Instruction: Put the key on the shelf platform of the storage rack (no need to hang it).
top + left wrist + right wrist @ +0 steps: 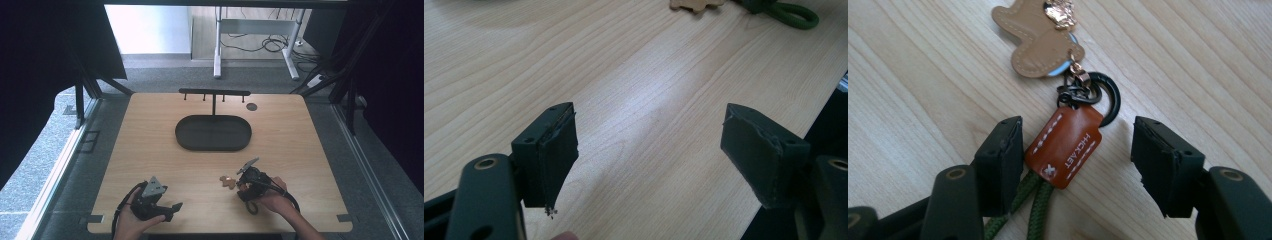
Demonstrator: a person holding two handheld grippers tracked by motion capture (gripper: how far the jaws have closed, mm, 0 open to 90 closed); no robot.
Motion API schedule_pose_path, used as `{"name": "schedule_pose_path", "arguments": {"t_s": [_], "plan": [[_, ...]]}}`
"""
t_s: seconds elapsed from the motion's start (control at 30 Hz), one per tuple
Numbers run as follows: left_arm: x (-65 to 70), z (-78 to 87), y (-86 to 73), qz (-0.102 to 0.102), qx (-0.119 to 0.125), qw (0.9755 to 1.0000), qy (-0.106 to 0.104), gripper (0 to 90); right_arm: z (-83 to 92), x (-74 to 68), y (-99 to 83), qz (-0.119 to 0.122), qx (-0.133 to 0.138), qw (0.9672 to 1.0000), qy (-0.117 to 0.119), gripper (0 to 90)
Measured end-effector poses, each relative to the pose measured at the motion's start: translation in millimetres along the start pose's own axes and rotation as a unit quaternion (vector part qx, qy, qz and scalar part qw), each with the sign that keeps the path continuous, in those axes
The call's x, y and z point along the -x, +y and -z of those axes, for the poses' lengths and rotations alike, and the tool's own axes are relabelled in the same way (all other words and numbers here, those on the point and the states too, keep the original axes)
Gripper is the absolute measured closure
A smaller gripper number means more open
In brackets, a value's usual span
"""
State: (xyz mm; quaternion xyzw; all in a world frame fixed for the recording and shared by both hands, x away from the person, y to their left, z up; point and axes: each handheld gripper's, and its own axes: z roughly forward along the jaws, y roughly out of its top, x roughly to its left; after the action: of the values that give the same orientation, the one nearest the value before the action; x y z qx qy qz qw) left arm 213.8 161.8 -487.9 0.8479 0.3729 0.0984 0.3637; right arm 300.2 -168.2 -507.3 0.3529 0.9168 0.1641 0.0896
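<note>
A keychain lies on the wooden table: a brown leather tab point(1063, 147), a green cord point(1030, 210), a black ring point(1111, 97) and a tan leather charm point(1040, 37). My right gripper point(1078, 131) stands low over the tab with its jaws on either side. The left jaw touches the tab's edge and the right jaw stands well apart, so the gripper is open. In the high view my right gripper point(248, 176) is at the front right, with the charm point(227, 181) beside it. My left gripper point(171, 199) rests at the front left, open over bare wood point(649, 150).
A dark oval tray point(213, 132) sits mid-table, with a black T-shaped hook rack point(215, 92) behind it. A small dark disc point(251, 106) lies at the back right. The table's front edge runs close to both hands.
</note>
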Motion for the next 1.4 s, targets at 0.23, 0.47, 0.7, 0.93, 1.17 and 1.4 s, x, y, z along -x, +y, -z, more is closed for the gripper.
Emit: {"name": "schedule_pose_path", "arguments": {"t_s": [0.23, 0.47, 0.7, 0.93, 1.17, 1.4], "plan": [[0.8, -1.7, 0.1, -0.002, -0.002, 1.0000, -0.001, 23.3, -0.1, 9.8, 1.8, -0.014, -0.008, 0.9997, 0.019, 50.3], [0.3, -1.0, 0.1, -0.001, -0.002, 1.0000, -0.001, 23.3, 0.2, 13.2, 4.4, -0.021, -0.013, 0.9995, 0.018, 59.5], [0.6, -1.9, 0.3, -0.002, -0.002, 1.0000, -0.001, 23.4, 1.3, 13.9, 5.1, -0.024, -0.022, 0.9993, 0.019, 65.9], [0.6, -2.1, 0.2, -0.002, -0.002, 1.0000, -0.002, 23.4, 2.3, 13.5, 7.0, -0.015, -0.035, 0.9990, 0.026, 66.5], [-0.3, -0.2, 0.3, 0.000, 0.000, 1.0000, 0.000, 23.4, 11.3, 13.8, 9.7, -0.010, -0.028, 0.9992, 0.028, 66.8], [-0.1, -0.3, 0.3, 0.000, 0.000, 1.0000, 0.000, 23.4, 27.0, 11.8, 15.7, 0.009, -0.020, 0.9995, 0.023, 67.0]]}}
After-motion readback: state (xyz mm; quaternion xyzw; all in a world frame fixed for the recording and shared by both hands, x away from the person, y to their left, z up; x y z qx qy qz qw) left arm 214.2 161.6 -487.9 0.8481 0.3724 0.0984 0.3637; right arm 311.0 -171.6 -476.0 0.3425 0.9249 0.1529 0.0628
